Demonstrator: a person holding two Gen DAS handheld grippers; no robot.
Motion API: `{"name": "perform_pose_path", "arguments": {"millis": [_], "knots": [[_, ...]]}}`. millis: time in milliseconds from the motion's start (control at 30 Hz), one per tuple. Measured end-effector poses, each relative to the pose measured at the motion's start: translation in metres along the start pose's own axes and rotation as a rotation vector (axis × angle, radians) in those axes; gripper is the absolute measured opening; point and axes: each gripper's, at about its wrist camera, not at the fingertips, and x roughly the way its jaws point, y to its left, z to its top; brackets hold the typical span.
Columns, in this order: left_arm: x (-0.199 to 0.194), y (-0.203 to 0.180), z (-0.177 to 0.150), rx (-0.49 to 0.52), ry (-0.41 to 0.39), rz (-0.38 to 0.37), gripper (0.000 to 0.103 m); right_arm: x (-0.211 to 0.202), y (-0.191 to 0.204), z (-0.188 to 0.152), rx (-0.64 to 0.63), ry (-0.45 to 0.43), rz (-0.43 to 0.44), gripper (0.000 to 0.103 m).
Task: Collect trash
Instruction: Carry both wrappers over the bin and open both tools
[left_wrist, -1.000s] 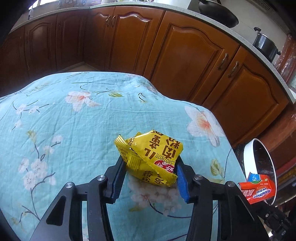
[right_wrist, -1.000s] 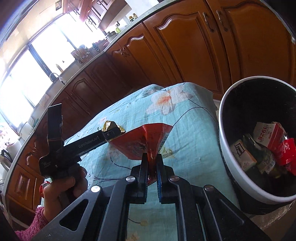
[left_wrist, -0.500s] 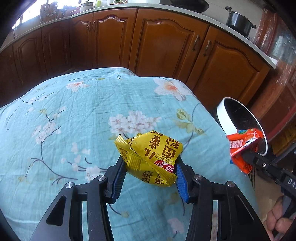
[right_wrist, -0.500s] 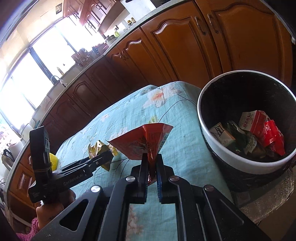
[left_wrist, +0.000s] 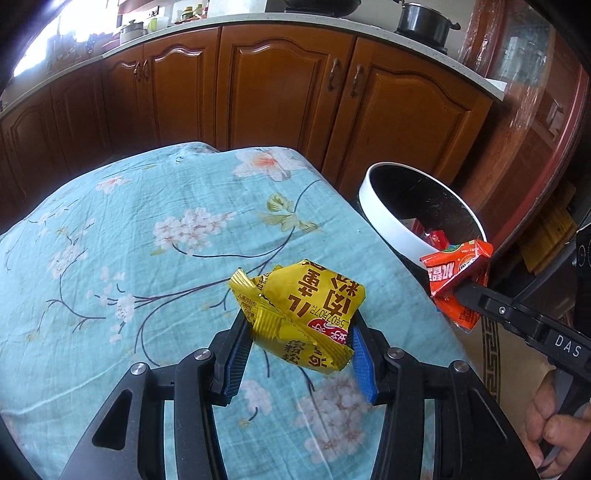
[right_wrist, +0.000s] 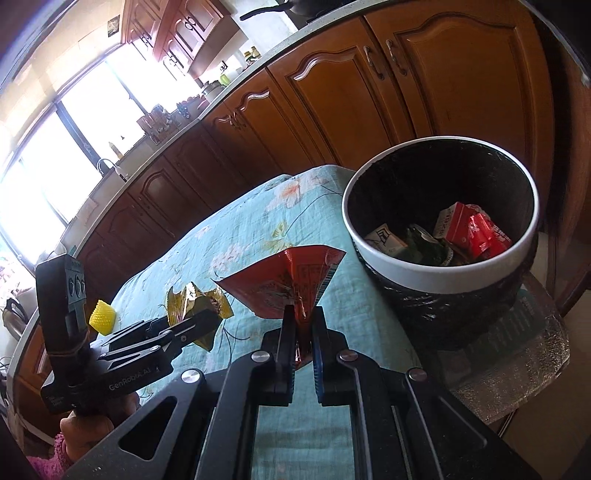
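My left gripper (left_wrist: 301, 334) is shut on a crumpled yellow snack wrapper (left_wrist: 306, 310), held above the floral teal cloth (left_wrist: 147, 236). From the right wrist view the same left gripper (right_wrist: 192, 325) shows at the left with the yellow wrapper (right_wrist: 195, 297) in it. My right gripper (right_wrist: 303, 325) is shut on a red wrapper (right_wrist: 284, 284), just left of the bin (right_wrist: 439, 273). The left wrist view shows that red wrapper (left_wrist: 456, 273) at the near rim of the white-rimmed black bin (left_wrist: 388, 221). Several cartons and wrappers (right_wrist: 469, 229) lie in the bin.
Brown wooden cabinets (left_wrist: 280, 96) run behind the table under a counter with a black pot (left_wrist: 424, 18). A small yellow ribbed object (right_wrist: 101, 317) lies on the cloth at the far left. The bin stands on a clear plastic surface (right_wrist: 524, 350) beside the table's right edge.
Both grippers have moved toward the bin with their wrappers still held. The bin has grown larger in both views, and the red wrapper now hangs at its rim.
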Motion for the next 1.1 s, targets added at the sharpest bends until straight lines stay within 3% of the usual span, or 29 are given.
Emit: {"name": "perform_pose_path", "arguments": {"millis": [533, 1100], "knots": [[0.018, -0.059, 0.024, 0.105, 0.012, -0.054, 0.048, -0.039, -0.058, 0.017, 0.066, -0.076, -0.082, 0.007], [0.057, -0.100, 0.088, 0.158, 0.001, -0.078, 0.048, -0.042, -0.095, 0.064, 0.082, -0.116, -0.162, 0.007]]}}
